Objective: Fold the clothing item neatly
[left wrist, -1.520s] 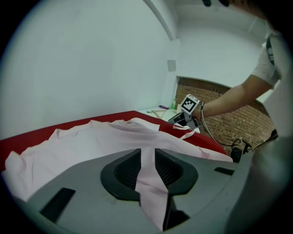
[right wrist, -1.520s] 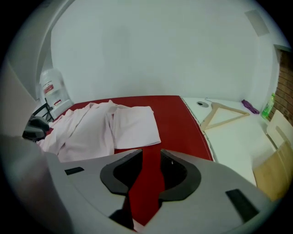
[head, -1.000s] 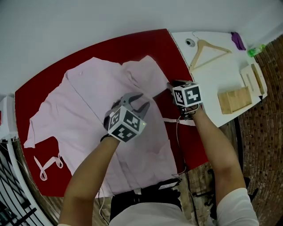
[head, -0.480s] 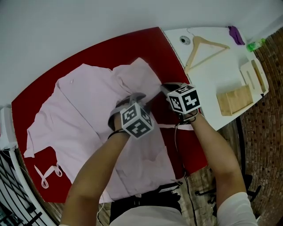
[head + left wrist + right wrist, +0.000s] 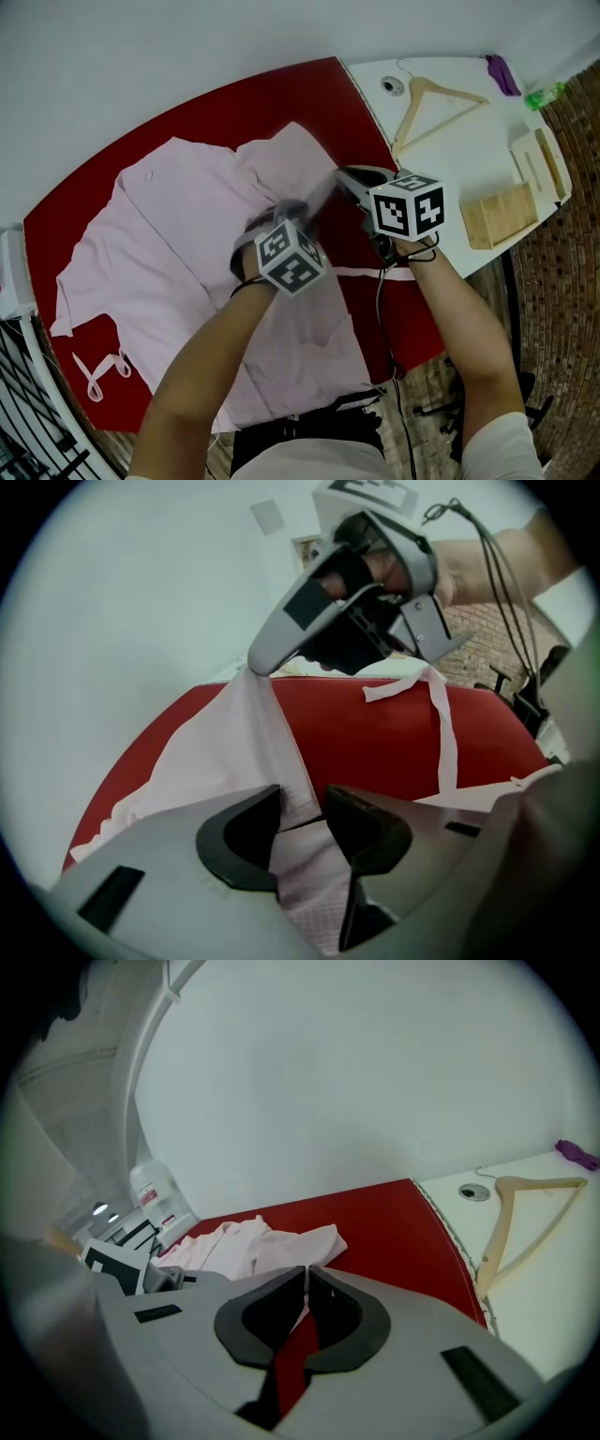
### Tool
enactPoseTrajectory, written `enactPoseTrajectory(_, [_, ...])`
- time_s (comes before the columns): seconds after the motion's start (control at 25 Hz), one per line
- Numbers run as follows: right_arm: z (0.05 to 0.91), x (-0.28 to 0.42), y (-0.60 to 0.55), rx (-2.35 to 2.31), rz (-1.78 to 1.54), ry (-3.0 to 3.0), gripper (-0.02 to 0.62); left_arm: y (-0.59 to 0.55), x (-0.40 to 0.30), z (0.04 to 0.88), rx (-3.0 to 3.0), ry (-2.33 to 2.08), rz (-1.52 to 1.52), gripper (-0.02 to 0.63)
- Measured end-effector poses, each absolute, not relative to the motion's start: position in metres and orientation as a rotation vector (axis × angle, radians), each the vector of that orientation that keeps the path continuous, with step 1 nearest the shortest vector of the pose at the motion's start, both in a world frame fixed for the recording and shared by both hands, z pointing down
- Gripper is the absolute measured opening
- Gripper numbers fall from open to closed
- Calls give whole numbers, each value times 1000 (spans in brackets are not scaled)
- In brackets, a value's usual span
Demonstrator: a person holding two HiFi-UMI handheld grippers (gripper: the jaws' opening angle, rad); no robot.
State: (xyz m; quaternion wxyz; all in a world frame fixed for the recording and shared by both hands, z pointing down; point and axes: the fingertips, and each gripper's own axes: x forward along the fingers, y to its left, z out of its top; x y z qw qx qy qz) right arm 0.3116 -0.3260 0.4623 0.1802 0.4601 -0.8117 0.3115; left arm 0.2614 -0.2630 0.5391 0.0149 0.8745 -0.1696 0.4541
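Pink shirt [image 5: 178, 253] on red tabletop [image 5: 272, 105], mostly flat, spread from far left down to the near edge at middle. One part of its right side pulled up off the surface into a taut slanted ridge.

Right gripper [image 5: 339, 175] at the top of that ridge, raised clear of the table, tips toward the left. Jaws pressed together on the shirt: thin pink sliver pinched between the tips in right gripper view, red surface showing through the gap behind them. Same pinch seen in left gripper view, cloth hanging down from the closed tips.

Left gripper [image 5: 302, 803] lower and just left of the right one, down at the shirt's middle right. Jaws part spread, foot of the lifted ridge running up between them. Cloth in the gap, no clear squeeze by the pads.

Thin pink strap [image 5: 361, 270] flat on red, right of the shirt, under the right wrist. Another strap loop [image 5: 94, 373] near left, flat on red beside the sleeve. Forearms [image 5: 206, 375] in from the near edge.

White table [image 5: 441, 159] against the red one at right. On it: wooden hanger [image 5: 436, 103] far, wooden blocks [image 5: 497, 216] nearer right, small purple item [image 5: 503, 77] and green item [image 5: 542, 98] at far right corner, too small to identify. Brick floor [image 5: 562, 309] right of the tables.
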Motion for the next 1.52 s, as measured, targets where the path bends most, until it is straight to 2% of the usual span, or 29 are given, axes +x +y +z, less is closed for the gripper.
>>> enactPoseTrajectory(0.2, [464,313,-321,1296,928,-2303,26,-262,264,539,2713,-522,1425,127])
enactPoseTrajectory(0.24, [465,314,-320,1296,928,-2298,26,-262,264,539,2709,-530,1431,107])
enactPoseTrajectory(0.28, [466,315,-320,1295,926,-2293,26,-264,263,538,2705,-544,1433,43])
enactPoseTrajectory(0.4, [465,317,-321,1298,913,-2290,26,-265,259,529,2676,-572,1365,37])
enactPoseTrajectory(0.84, [376,296,-353,1409,779,-2416,26,-273,251,411,2595,-697,661,35])
enactPoseTrajectory(1.2, [299,221,-351,1366,624,-2525,26,-253,209,322,2521,-756,165,35])
enactPoseTrajectory(1.52, [270,128,-345,1204,529,-2617,26,-247,134,298,2426,-874,-18,35])
